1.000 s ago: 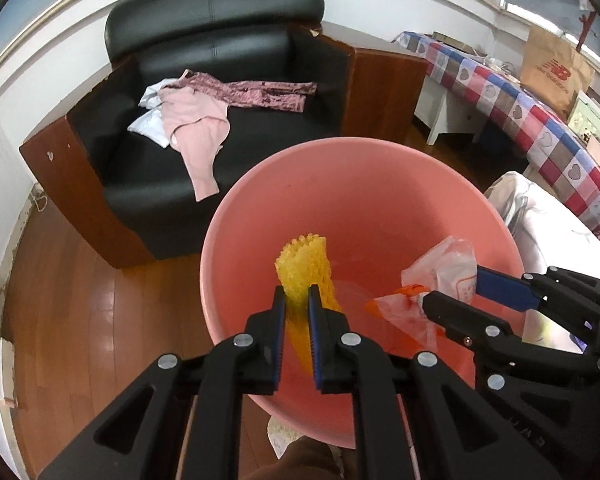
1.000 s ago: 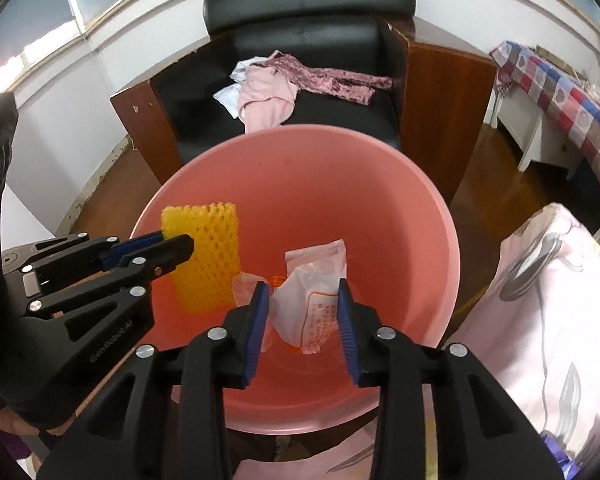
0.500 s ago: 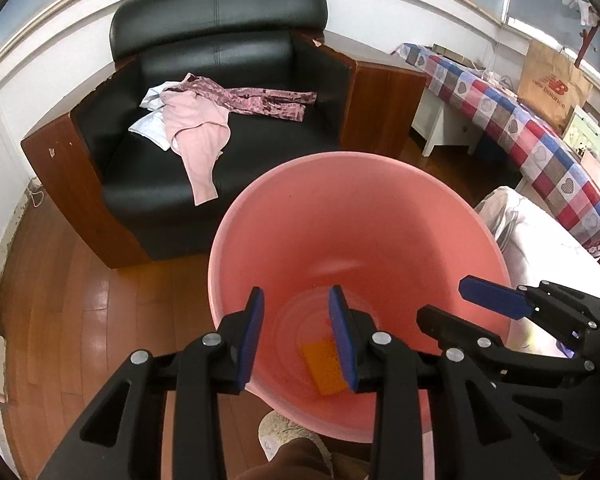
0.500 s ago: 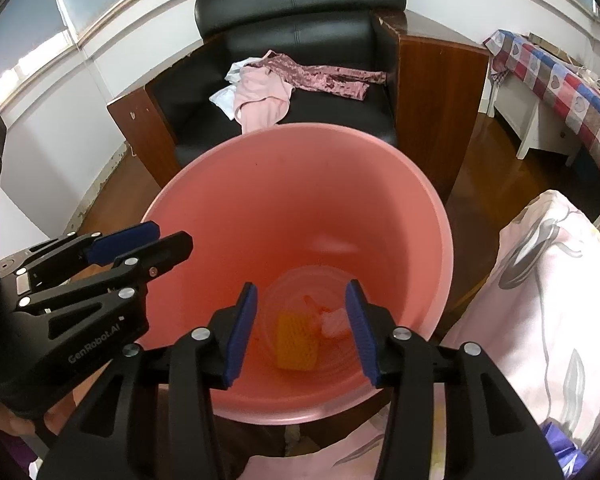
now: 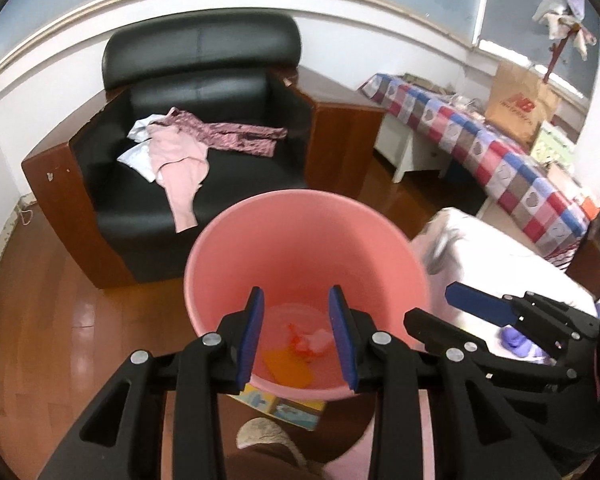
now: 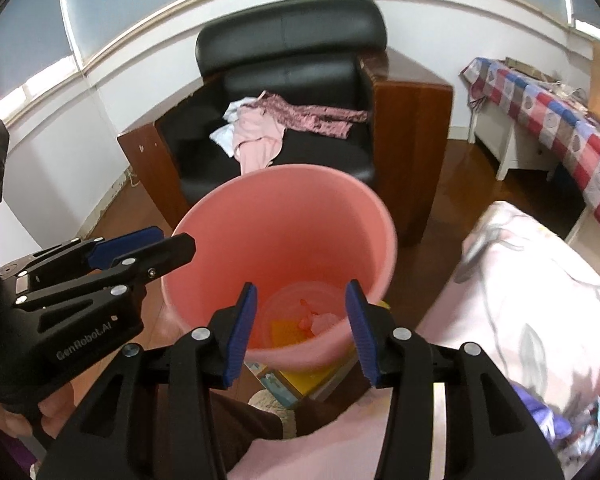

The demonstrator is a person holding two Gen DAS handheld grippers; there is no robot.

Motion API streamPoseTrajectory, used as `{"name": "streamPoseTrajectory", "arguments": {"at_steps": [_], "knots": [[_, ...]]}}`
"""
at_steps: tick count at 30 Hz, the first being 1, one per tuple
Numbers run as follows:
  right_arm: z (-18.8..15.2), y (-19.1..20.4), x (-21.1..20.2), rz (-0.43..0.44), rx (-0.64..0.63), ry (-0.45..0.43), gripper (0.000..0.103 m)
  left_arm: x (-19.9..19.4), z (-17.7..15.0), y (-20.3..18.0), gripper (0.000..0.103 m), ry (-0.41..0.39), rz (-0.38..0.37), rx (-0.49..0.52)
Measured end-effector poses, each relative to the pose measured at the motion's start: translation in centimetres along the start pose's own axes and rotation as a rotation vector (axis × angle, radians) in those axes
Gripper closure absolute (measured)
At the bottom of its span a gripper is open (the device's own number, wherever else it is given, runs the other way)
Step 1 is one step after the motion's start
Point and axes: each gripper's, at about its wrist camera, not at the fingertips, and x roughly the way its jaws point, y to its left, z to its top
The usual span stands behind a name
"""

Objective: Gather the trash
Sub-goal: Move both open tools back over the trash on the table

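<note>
Left wrist: both grippers [image 5: 296, 336] emptied; trash [image 5: 300, 344] now in bucket [image 5: 300, 240].

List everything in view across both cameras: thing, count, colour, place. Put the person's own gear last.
bucket: one, pink, on the floor before the armchair
foam net: one, yellow-orange, on the bucket's bottom
plastic wrapper: one, clear with orange, on the bucket's bottom beside the foam net
armchair: one, black with wooden sides, against the wall
clothes: a few, pink, patterned and white, on the armchair seat
checked cloth: one, red, blue and grey, over the long table at right
paper bag: one, brown, on that table
bedding: pale pink, floral, at right
left gripper: black with blue pads, open, empty, over the bucket
right gripper: same, open, empty
</note>
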Motion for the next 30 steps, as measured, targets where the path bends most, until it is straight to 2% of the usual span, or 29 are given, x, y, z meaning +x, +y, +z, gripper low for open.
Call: {"name": "streamPoseTrajectory", "arguments": {"at_steps": [4, 13, 23, 30], "knots": [[-1.4, -0.9, -2.7, -0.024, 0.014, -0.028, 0.056, -1.5, -0.6, -1.9, 0.070, -0.011, -0.054, 0.009], [-5.8, -4.6, -9.2, -0.117, 0.059, -0.068, 0.056, -3.8, -3.2, -8.7, 0.070, -0.015, -0.206, 0.100], [-12.1, -10.7, -16.0, -0.252, 0.167, -0.107, 0.056, -4.0, -6.8, -15.4, 0.070, 0.006, -0.304, 0.216], [-17.0, -15.0, -19.8, -0.335, 0.277, -0.119, 0.056, -3.5, -8.7, -18.5, 0.070, 0.042, -0.379, 0.290]]}}
